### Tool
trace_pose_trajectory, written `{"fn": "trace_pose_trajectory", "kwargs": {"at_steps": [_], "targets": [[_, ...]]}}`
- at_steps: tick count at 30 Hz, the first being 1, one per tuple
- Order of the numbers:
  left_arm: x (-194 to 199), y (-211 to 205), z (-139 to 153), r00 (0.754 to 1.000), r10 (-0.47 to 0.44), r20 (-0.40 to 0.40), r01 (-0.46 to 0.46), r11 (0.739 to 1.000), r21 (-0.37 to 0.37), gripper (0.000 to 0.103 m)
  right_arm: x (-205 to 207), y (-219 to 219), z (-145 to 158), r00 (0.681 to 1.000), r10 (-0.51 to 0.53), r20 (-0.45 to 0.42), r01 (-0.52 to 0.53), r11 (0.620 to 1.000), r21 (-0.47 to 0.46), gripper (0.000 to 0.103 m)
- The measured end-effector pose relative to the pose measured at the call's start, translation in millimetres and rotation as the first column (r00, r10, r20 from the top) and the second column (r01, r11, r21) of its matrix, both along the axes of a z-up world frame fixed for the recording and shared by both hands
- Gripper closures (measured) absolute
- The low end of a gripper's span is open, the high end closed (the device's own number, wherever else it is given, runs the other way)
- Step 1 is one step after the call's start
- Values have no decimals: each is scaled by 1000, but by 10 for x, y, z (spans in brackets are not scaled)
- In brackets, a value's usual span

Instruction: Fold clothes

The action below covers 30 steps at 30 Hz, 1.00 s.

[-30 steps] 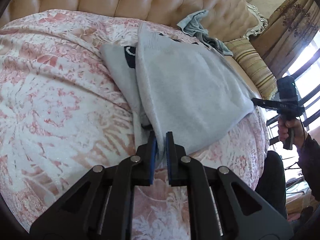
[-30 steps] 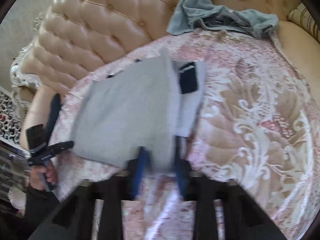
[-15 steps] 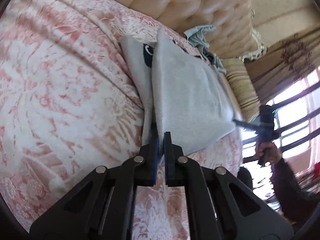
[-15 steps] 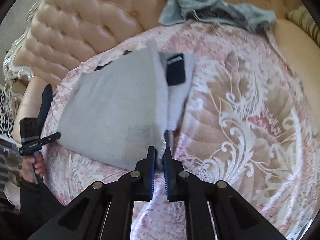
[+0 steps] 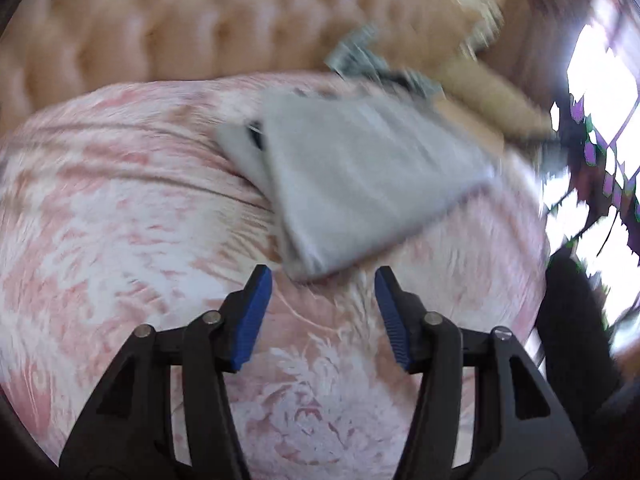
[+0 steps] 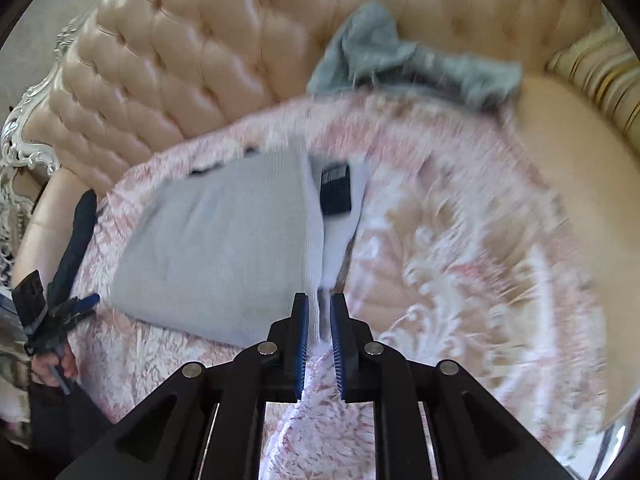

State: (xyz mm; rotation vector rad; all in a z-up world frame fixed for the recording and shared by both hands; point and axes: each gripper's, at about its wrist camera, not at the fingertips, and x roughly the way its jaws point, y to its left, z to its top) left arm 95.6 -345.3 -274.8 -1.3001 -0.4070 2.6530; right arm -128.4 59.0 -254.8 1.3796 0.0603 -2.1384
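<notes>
A light grey folded garment (image 5: 360,176) lies on the pink patterned bedspread (image 5: 120,240), blurred in the left wrist view. My left gripper (image 5: 323,272) is open just short of the garment's near corner, with nothing between its blue pads (image 5: 256,312). In the right wrist view the same garment (image 6: 224,248) shows a dark label (image 6: 336,192) on its lower layer. My right gripper (image 6: 319,300) is shut on the garment's near edge, and a strip of pale fabric runs between its pads. The left gripper (image 6: 86,304) appears at the far left, held by a hand (image 6: 52,368).
A tufted beige headboard (image 6: 200,60) backs the bed. A crumpled blue-grey cloth (image 6: 400,64) lies against it, and a striped pillow (image 6: 592,68) sits at the right. The bedspread (image 6: 460,260) stretches right of the garment. A bright window (image 5: 600,80) is beyond the bed's edge.
My left gripper has opened, let go of the garment's corner and drawn back a little. The garment now lies flatter on the bed. My right gripper still holds its edge.
</notes>
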Motion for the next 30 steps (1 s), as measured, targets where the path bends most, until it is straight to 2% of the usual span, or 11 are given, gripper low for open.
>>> {"fn": "trace_pose_trajectory", "kwargs": {"at_steps": [3,5,8,12,15,16,17,20,22,27,30], "targets": [[-79,-17,-65,1000,-16,5,16,1000,8,46,164,-257,144,992,106,-63,-103,993,54,88],[-106,-77,-57,1000,3,-11,-2,1000,23,46,255,-521,131,984,170,-59,-166,984,66,88],[-154,-135,-65,1000,8,-16,-8,999,38,46,377,-1043,24,955,296,-2,-296,954,39,88],[-206,-96,-99,999,-38,-6,39,998,56,52,407,-1802,-159,895,414,164,-398,909,-120,85],[-226,-112,-132,999,-49,10,48,996,72,62,298,-2298,-279,845,437,309,-395,899,-190,66],[-229,-120,-142,999,-49,14,47,996,81,64,253,-2485,-326,822,438,364,-390,899,-200,52],[-232,-129,-151,999,-49,19,47,995,89,67,219,-2651,-360,805,434,405,-389,901,-192,44],[-241,-156,-180,998,-49,32,45,993,113,71,126,-3086,-395,792,394,467,-392,914,-106,40],[-246,-173,-199,998,-50,40,44,991,129,71,39,-3335,-449,762,366,534,-387,919,-77,35],[-265,-183,-210,998,-39,49,32,990,138,82,-79,-3689,-548,806,261,531,-376,919,119,35],[-267,-195,-213,998,-30,52,23,989,144,84,-47,-3846,-662,801,253,543,-402,899,174,35]]}}
